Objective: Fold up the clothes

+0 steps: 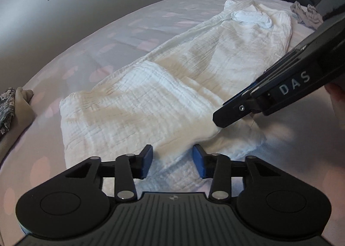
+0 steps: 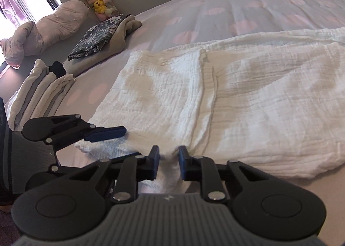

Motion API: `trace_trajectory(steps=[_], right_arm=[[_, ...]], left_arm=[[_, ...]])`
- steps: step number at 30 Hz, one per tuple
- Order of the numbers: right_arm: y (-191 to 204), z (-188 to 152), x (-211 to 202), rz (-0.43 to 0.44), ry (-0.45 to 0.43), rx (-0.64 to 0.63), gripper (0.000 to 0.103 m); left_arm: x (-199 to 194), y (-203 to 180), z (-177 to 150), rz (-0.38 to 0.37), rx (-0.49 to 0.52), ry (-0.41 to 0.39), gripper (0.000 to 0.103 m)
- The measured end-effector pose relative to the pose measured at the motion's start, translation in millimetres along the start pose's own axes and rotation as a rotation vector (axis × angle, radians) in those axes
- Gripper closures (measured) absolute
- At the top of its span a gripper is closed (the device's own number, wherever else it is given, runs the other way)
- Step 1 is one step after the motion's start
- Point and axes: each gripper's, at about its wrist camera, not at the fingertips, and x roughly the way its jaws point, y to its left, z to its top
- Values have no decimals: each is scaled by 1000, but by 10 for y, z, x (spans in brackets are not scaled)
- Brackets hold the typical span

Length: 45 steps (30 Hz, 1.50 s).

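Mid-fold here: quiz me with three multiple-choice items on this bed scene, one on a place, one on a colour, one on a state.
1. Where do the right tongs meet the white muslin cloth?
A. at its near edge
B. at its far end
C. nowhere

2. What colour are the spots on the bedsheet?
A. green
B. pink
C. black

3. How does the near left end of the cloth lie?
A. rolled into a ball
B. hanging off the bed
C. doubled over in a flat layer

Answers: 1 A, fabric bunches between the fingers at the near edge. 2 B, pale pink ovals dot the lilac sheet. 3 C, a folded layer with a clear edge lies flat on the cloth.
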Motion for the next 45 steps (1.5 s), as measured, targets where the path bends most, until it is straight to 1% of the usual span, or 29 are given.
trace_trajectory(steps=[1, 2, 4, 5, 9, 11, 14, 17, 20, 22, 23, 24, 25, 26, 27, 28, 29, 31, 33, 35, 36, 38, 42, 45], right_arm=[[12, 5, 6, -1, -5, 3, 92], [25, 10, 12, -2, -11, 5, 96], [49, 19, 24, -4, -22, 11, 98], [65, 27, 16, -4, -29, 12, 98], [180, 94, -227, 21, -82, -2, 98], [246, 105, -349, 39, -95, -8, 98], [337, 37, -445, 40, -73, -29, 98], [363, -102, -408, 19, -20, -39, 98], [295, -220, -276, -11, 14, -32, 98], [227, -229, -214, -25, 25, -21, 97], [198, -222, -199, -28, 29, -14, 91], [182, -199, -216, -25, 24, -12, 89], [169, -172, -232, -24, 18, -13, 82], [166, -128, -241, -30, 13, -28, 65], [156, -82, -241, -36, 10, -38, 58], [118, -25, -203, -42, 17, -32, 55], [80, 32, -166, -48, 25, -25, 56], [5, 145, -90, -61, 40, -11, 56], [-76, 243, 7, -71, 58, 11, 56], [-129, 318, 121, -78, 77, 28, 57], [-149, 353, 178, -81, 86, 35, 57], [-174, 408, 282, -84, 102, 48, 57], [-200, 474, 476, -97, 133, 70, 59], [-208, 508, 596, -99, 151, 91, 73]], left_arm=[[9, -8, -4, -2, 4, -5, 79], [18, -15, -9, -4, 8, -11, 86], [36, -31, -18, -8, 15, -21, 99], [21, -34, -17, -10, 16, -29, 99], [-209, -17, 26, -10, 0, -78, 100], [-324, -21, 30, -23, 5, -79, 100], [-396, -48, -16, -62, 13, -46, 100], [-320, -107, -84, -109, 17, 4, 100], [-177, -151, -128, -95, 25, 29, 100], [-106, -123, -133, -86, 8, 28, 100], [-99, -105, -129, -90, -4, 24, 100], [-100, -88, -126, -94, -15, 20, 100], [-113, -73, -127, -97, -26, 13, 98], [-123, -60, -128, -104, -35, 8, 94], [-125, -53, -128, -114, -41, 7, 88], [-126, -46, -127, -125, -47, 6, 80], [-128, -39, -127, -136, -52, 5, 75], [-153, -26, -121, -149, -59, 1, 74], [-188, 13, -92, -148, -74, -11, 71], [-224, 80, -63, -147, -105, -25, 57], [-237, 124, -51, -145, -125, -28, 55], [-237, 205, -42, -138, -155, -22, 54], [-170, 364, -68, -77, -200, 19, 54], [-117, 453, -109, -30, -224, 46, 54]])
